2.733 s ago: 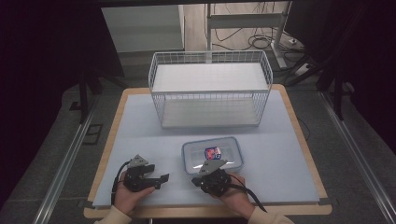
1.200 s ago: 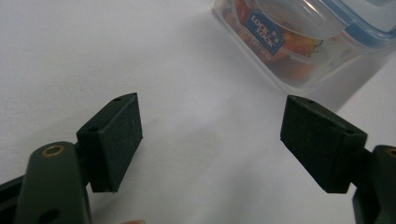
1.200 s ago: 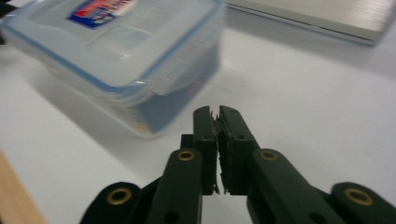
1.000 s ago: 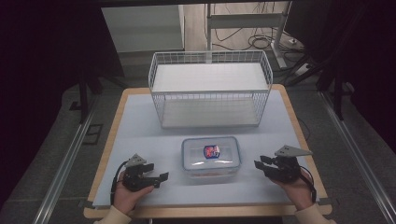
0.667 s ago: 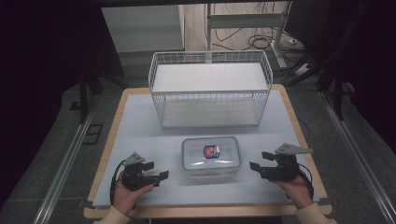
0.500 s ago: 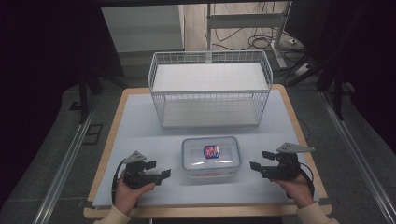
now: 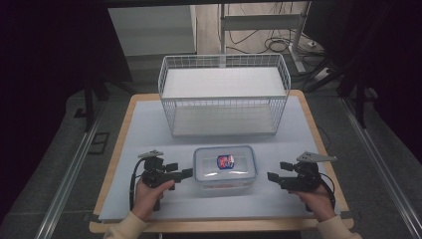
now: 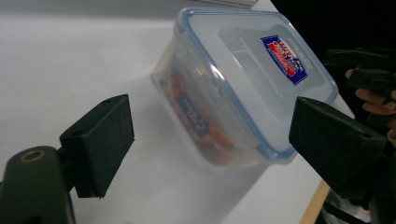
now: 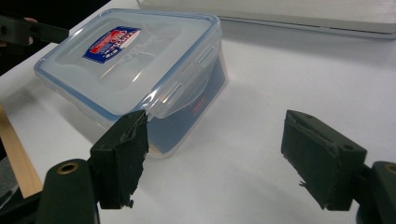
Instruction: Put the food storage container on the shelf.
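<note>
At the near edge of the table, both forearms enter in cream sleeves and each hand grips its tool from below, holding it roughly level and pointed inward toward the centre. The left hand carries the left gripper at near left; its jaws have just been opening and now stand wide, nothing pressed between them, with their tips just beside the left end of the plastic container. In the left gripper view the two black pads frame that container without contact. The right hand holds the right gripper at near right, a little apart from the container's right end; its jaws are spread wide and grip nothing. In the right gripper view the container sits ahead and to the left of the open pads, one corner of its lid overlapping the left pad in the picture; contact cannot be confirmed. The container is clear with a blue-edged snap lid, closed, bearing a red and blue label on top. It stands flat on the white table covering, between the two grippers. Through its wall, packaged contents with orange and dark printing show; their identity cannot be determined. Farther back, the white wire basket stands upright at the far centre, well apart from the container.
</note>
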The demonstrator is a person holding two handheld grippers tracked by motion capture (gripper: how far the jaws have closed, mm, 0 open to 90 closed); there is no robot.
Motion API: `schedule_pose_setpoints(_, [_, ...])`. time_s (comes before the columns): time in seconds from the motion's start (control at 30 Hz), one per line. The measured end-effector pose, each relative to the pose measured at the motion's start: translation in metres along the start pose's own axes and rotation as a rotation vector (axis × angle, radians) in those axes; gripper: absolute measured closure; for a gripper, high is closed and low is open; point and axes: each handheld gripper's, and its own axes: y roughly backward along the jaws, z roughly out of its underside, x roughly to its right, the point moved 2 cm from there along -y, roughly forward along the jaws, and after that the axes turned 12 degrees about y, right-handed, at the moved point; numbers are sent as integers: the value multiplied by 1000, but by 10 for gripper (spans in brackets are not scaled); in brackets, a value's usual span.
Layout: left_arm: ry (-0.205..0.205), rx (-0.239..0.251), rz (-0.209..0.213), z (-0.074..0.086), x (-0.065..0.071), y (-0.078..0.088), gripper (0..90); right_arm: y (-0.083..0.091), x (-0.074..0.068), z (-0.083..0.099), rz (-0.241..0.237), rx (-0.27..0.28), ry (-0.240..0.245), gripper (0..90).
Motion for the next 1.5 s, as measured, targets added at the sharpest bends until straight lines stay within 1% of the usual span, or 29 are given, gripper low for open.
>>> schedule_pose_setpoints(0.03, [6,-6,7,-1,1,-3,138,0,0,0,0,0,0,232])
schedule_pose_setpoints(0.07, [18,-22,28,-4,4,-13,147,0,1,0,3,-2,-3,232])
schedule_pose_setpoints(0.1, [18,-22,28,-4,4,-13,148,0,1,0,3,-2,-3,232])
schedule_pose_setpoints(0.13, [28,-35,41,-5,6,-19,148,1,1,1,3,-1,-9,232])
schedule_pose_setpoints(0.17, [28,-35,41,-5,6,-19,148,1,1,1,3,-1,-9,232])
schedule_pose_setpoints(0.27, [56,-73,86,-7,9,-28,147,2,1,0,3,6,-10,232])
schedule_pose_setpoints(0.37, [75,-98,98,-7,8,-34,145,1,2,0,13,6,-13,232])
schedule_pose_setpoints(0.4, [102,-115,116,-7,6,-36,146,1,2,0,14,5,-13,232])
schedule_pose_setpoints(0.43, [115,-120,121,-6,5,-37,147,0,2,0,14,2,-11,232])
schedule_pose_setpoints(0.63, [132,-150,137,-5,3,-40,189,-1,1,0,17,-6,-3,232])
schedule_pose_setpoints(0.67, [142,-150,136,-4,3,-41,199,0,1,0,18,-5,0,232])
schedule_pose_setpoints(0.7, [139,-153,128,-4,3,-41,199,0,1,0,18,-5,0,232])
schedule_pose_setpoints(0.77, [134,-152,104,-3,3,-42,228,1,1,0,17,-4,-4,233])
schedule_pose_setpoints(0.83, [133,-148,104,-3,3,-41,239,1,2,0,18,1,-2,233])
schedule_pose_setpoints(0.87, [129,-137,101,-3,4,-40,275,0,2,-2,14,-1,-7,234])
schedule_pose_setpoints(0.97, [125,-132,107,-4,3,-39,283,-2,1,-4,4,-3,-7,235])
schedule_pose_setpoints(1.0, [124,-131,107,-4,2,-39,285,-5,1,-7,-18,3,-15,234])
schedule_pose_setpoints(1.03, [122,-132,107,-4,2,-39,285,-5,1,-7,-18,3,-15,234])
schedule_pose_setpoints(1.1, [124,-127,109,-4,2,-39,289,-9,0,-12,-51,8,-44,234])
schedule_pose_setpoints(1.13, [124,-126,110,-4,2,-39,290,-15,0,-19,-80,1,-60,231])
schedule_pose_setpoints(1.17, [124,-126,110,-4,2,-39,291,-15,0,-19,-80,1,-60,231])
schedule_pose_setpoints(1.27, [123,-122,113,-4,2,-40,291,-29,2,-27,-130,-49,-91,221])
schedule_pose_setpoints(1.3, [122,-122,113,-4,2,-40,291,-34,3,-28,-149,-64,-110,218])
schedule_pose_setpoints(1.33, [122,-120,114,-4,2,-40,291,-44,5,-29,-182,-85,-142,215])
schedule_pose_setpoints(1.37, [122,-120,114,-4,2,-40,292,-48,6,-30,-194,-94,-157,214])
schedule_pose_setpoints(1.4, [122,-120,114,-4,2,-40,292,-48,6,-30,-194,-94,-157,214])
schedule_pose_setpoints(1.43, [122,-120,114,-4,2,-40,292,-53,6,-31,-208,-100,-170,213])
schedule_pose_setpoints(1.47, [122,-120,114,-4,2,-40,292,-60,7,-32,-245,-115,-201,210])
schedule_pose_setpoints(1.5, [122,-120,114,-4,2,-40,292,-60,7,-32,-245,-115,-201,210])
